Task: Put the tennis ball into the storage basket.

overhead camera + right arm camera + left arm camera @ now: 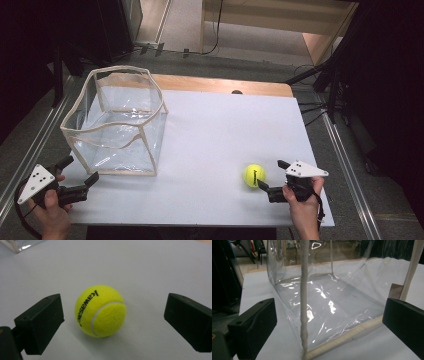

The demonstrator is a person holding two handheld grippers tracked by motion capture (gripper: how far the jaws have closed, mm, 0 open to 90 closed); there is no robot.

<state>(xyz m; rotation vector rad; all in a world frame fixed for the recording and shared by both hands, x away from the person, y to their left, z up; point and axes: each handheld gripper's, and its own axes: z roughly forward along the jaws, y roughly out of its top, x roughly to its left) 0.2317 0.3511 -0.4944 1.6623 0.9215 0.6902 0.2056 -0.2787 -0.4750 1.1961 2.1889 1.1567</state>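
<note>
High view shows the right tool (270, 176) released, jaws spread just beside the yellow tennis ball (254, 175) resting on the white worktop (220, 140), seemingly lined up to grip it, while the left tool (80, 172), also released, faces the clear open-topped bag (117, 125).

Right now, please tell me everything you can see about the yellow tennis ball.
The tennis ball is bright yellow felt with a white curved seam and black lettering on its side. It looks whole and rests on the white table, near the person's right. The right gripper is open, its jaws standing to either side of the ball without touching it. Only the table touches it.
</note>
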